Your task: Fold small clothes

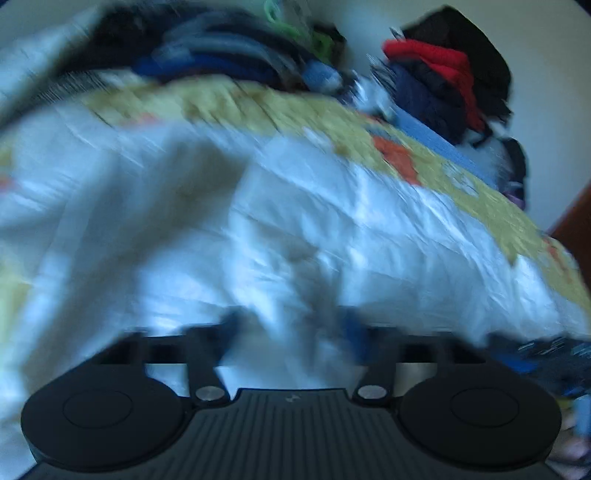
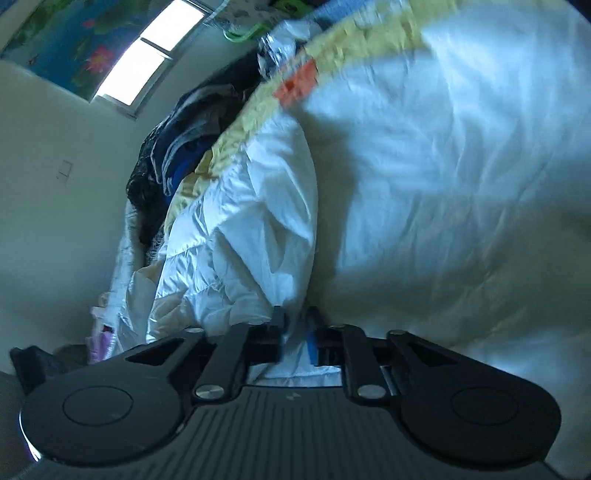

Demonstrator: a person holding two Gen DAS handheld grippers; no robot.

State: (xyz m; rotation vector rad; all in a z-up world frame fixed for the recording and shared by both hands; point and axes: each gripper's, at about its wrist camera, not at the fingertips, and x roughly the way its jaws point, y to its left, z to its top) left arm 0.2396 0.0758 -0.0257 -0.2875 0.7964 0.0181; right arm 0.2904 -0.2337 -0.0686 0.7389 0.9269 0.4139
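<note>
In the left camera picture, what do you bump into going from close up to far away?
Left gripper → white cloth → yellow patterned bedcover → pile of dark and blue clothes → pale wall.

We count two grippers, left gripper (image 1: 291, 325) and right gripper (image 2: 295, 332), one white garment (image 2: 258, 221), one bedspread (image 1: 480, 206), two clothes piles, the larger (image 1: 207, 55) and the smaller (image 1: 447, 74), and one window (image 2: 151, 51)

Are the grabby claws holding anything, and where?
Right gripper pinches the white cloth at its lower edge. Left gripper has white fabric between its fingers; too blurred to tell.
</note>
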